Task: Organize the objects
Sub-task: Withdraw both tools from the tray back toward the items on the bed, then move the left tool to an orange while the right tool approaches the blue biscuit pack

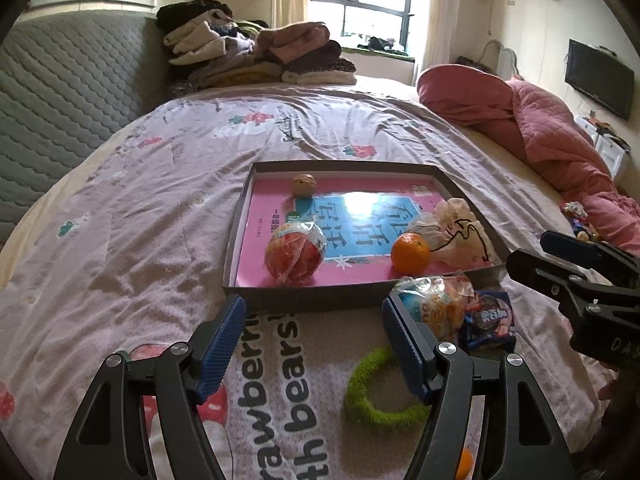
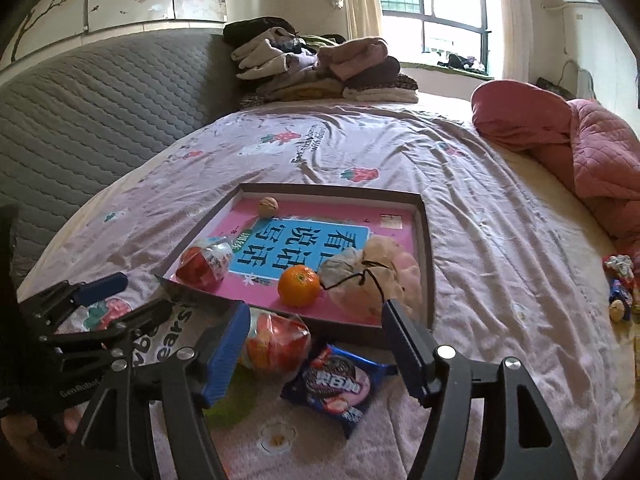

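Observation:
A shallow grey box tray with a pink book as its floor lies on the bed. In it are a walnut, a wrapped red fruit, an orange and a drawstring pouch. In front of the tray lie a second wrapped fruit, a cookie packet and a green ring. My left gripper is open and empty above the sheet. My right gripper is open and empty over the wrapped fruit and packet.
Folded clothes are stacked at the far end by the grey headboard. A pink quilt lies bunched on the right. Small toys sit at the bed's right edge. A small orange thing shows by the left gripper's base.

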`<state>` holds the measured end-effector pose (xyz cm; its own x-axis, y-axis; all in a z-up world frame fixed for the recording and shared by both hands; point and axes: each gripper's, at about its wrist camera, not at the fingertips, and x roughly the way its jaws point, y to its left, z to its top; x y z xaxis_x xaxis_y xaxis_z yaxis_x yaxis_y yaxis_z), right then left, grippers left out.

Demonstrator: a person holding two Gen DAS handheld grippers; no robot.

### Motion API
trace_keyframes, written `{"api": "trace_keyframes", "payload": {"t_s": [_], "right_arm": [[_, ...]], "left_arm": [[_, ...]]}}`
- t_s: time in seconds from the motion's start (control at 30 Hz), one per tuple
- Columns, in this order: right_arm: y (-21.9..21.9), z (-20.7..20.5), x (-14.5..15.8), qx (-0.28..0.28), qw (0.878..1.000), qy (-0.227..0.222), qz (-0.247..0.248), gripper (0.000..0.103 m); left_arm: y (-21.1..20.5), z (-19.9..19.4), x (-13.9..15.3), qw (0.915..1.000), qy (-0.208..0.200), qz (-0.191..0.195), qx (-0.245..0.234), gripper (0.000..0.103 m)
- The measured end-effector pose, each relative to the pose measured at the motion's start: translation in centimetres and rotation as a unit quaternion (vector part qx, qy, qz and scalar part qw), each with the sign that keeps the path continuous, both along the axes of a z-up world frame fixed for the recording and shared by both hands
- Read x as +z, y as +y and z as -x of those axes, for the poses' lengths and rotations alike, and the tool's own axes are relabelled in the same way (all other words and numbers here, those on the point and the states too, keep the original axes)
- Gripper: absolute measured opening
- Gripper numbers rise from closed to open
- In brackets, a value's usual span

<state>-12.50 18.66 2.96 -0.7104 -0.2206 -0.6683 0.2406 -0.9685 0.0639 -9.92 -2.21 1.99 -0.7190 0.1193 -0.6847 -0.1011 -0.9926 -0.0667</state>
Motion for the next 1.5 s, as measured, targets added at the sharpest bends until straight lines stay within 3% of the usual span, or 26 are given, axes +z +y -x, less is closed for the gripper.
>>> {"api": "trace_keyframes", "payload": {"t_s": [0.63,1.5], "right_arm": [[1.0,-3.8,1.4,-0.004,1.000,0.014,-0.009,0.068],[1.2,-5.4,-0.4,-0.010,1.000,-0.008,-0.025,0.068]], "left_arm": [[0.9,-3.3,1.0,0.9999,-0.008,0.007,-0.007,0.072],[3.2,-7.3,-1.3,0.9981,-0.039,0.025,-0.040,0.072]]}}
